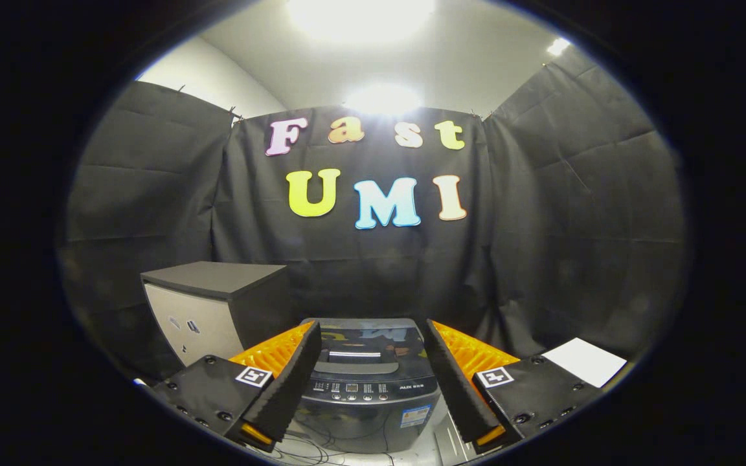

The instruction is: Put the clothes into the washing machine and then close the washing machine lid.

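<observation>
A small dark top-loading washing machine [368, 382] stands low ahead, framed between my two fingers, with its glossy lid [366, 340] lying flat and shut and a control panel along its front edge. My gripper [371, 330] is open, with a wide gap between the fingers and nothing held. It hovers above and in front of the machine, apart from it.
A grey cabinet [217, 307] with a dark top stands left of the machine. A white sheet [583, 361] lies on a surface at the right. Cables [308, 450] trail on the floor before the machine. Black cloth walls close in behind and on both sides.
</observation>
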The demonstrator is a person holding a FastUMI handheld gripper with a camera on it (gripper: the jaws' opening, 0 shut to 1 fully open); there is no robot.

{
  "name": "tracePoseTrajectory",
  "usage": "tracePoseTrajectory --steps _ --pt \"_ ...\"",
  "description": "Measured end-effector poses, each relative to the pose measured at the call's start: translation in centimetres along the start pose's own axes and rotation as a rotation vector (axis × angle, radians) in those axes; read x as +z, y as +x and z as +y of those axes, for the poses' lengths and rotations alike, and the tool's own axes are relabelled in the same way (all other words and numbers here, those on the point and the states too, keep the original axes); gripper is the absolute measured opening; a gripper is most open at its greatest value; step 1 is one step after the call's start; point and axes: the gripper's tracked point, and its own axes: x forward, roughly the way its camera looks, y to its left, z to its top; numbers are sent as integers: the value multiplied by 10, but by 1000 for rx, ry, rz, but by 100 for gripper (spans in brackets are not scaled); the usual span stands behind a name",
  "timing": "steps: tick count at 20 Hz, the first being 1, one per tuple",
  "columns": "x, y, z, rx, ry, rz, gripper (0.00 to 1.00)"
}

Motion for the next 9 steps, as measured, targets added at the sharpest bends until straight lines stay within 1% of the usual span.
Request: tracePoseTrajectory --steps 4,9 --pt "-15 -10 0 -15 -7 17 99" --pt "-14 -12 -2 -33 42 16 98"
